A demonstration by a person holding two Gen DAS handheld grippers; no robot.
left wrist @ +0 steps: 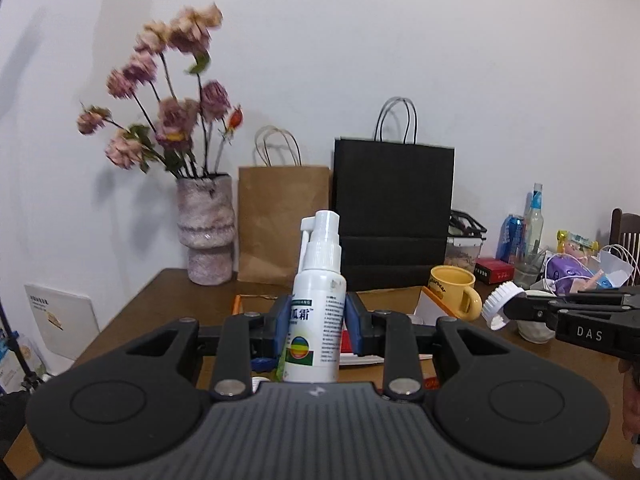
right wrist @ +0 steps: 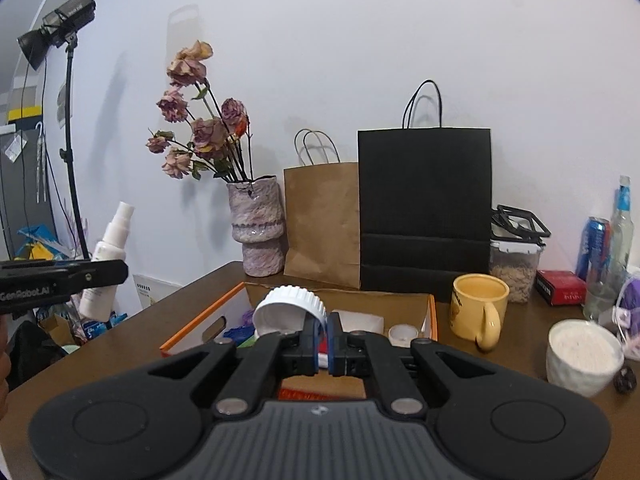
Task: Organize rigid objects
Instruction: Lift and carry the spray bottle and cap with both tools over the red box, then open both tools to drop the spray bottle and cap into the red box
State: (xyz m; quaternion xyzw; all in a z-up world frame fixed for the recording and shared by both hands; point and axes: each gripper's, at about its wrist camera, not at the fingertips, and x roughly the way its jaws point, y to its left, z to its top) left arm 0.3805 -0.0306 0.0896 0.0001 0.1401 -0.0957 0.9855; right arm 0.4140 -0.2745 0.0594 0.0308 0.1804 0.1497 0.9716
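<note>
The left claw (left wrist: 316, 326) is clamped on a white spray bottle (left wrist: 317, 312), its blue pads pressing the label on both sides; the bottle stands upright between them, nozzle on top, lifted above the worktop (left wrist: 132, 320). In the right wrist view the same bottle shows at the far left, off the worktop's edge. The right claw (right wrist: 327, 342) is closed narrow on the rim of a white ribbed lid (right wrist: 291, 310), which tilts up and to the left above an open cardboard box (right wrist: 430, 312) with orange edges. Inside the box lie a small clear cup (right wrist: 403, 334), white paper and some blue and purple items, too jumbled to tell apart.

Just right of the box stands a yellow mug (right wrist: 478, 308), handle toward the camera, and nearer on the right a white bowl (right wrist: 582, 356). Behind the mug sit a clear container of grains (right wrist: 516, 276) and a red packet (right wrist: 560, 286), with a blue can (right wrist: 594, 248) and a clear bottle (right wrist: 622, 232) beyond.

Along the wall stand a black paper bag (right wrist: 424, 208), a brown paper bag (right wrist: 322, 220) touching its left side, and a mottled pink vase (right wrist: 258, 232) of dried flowers (right wrist: 200, 128). At far left a lamp on a stand (right wrist: 56, 24) rises beside the worktop.
</note>
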